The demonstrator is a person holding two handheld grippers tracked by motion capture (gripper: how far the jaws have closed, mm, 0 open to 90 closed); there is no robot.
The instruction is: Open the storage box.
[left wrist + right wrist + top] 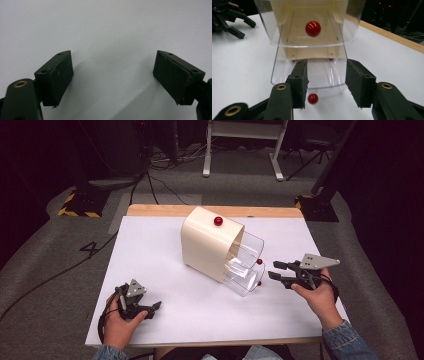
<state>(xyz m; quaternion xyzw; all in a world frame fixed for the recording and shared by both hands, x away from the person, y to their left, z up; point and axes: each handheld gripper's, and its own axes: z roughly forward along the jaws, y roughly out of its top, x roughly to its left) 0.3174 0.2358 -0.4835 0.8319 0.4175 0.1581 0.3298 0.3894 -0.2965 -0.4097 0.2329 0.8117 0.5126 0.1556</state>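
A cream drawer cabinet (207, 242) stands at an angle on the white table (160, 270), with a red knob (218, 221) on its top. Its clear plastic drawers (246, 265) stick out toward the right, each with a small red knob (259, 261). My right gripper (274, 270) is just right of the drawer fronts, open. In the right gripper view its jaws (328, 83) stand apart in front of the lower clear drawer (322, 75); a red knob (313, 98) sits low beside the left pad, untouched. Another knob (313, 28) shows on the upper drawer. My left gripper (153, 310) rests open near the front left, its jaws (112, 72) wide over bare table.
The table's far edge is a wooden strip (210, 210). Beyond it lie grey floor, cables, a black stand with a yellow-black base (80, 202) and white desk legs (240, 150). The left gripper (232, 17) appears far off in the right gripper view.
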